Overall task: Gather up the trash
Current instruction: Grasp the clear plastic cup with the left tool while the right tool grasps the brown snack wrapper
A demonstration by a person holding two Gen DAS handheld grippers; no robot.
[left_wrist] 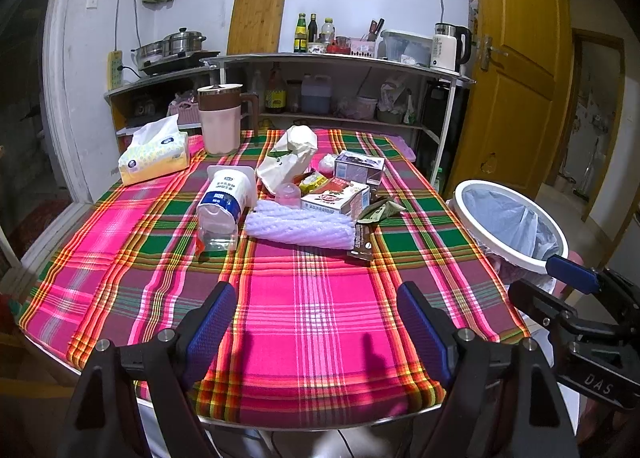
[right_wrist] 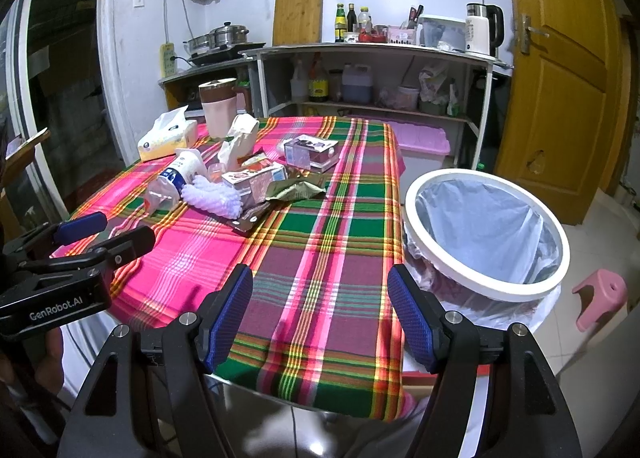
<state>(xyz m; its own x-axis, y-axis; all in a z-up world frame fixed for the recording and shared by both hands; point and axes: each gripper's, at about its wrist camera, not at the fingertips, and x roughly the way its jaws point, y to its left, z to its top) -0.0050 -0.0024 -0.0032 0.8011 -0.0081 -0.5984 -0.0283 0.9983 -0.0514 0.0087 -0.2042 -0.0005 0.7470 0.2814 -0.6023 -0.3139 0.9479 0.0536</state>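
Observation:
A heap of trash lies mid-table on the plaid cloth: a tipped plastic bottle (left_wrist: 219, 206) (right_wrist: 170, 181), white foam netting (left_wrist: 300, 226) (right_wrist: 212, 197), a red-and-white carton (left_wrist: 337, 198) (right_wrist: 256, 181), a green wrapper (left_wrist: 380, 211) (right_wrist: 296, 189), a brown sachet (left_wrist: 363, 244), a paper bag (left_wrist: 289, 157) (right_wrist: 238, 139) and a small box (left_wrist: 359, 167) (right_wrist: 310, 151). A white-rimmed bin with a liner (left_wrist: 510, 223) (right_wrist: 486, 234) stands at the table's right edge. My left gripper (left_wrist: 316, 322) is open and empty over the near cloth. My right gripper (right_wrist: 320, 312) is open and empty near the table's front right corner.
A tissue box (left_wrist: 154, 155) (right_wrist: 168, 139) and a pink jug (left_wrist: 221, 119) (right_wrist: 219, 107) stand at the back left of the table (left_wrist: 304, 358). A pink stool (right_wrist: 600, 296) stands right of the bin. A shelf unit (left_wrist: 340, 69) and a wooden door (left_wrist: 516, 57) are behind.

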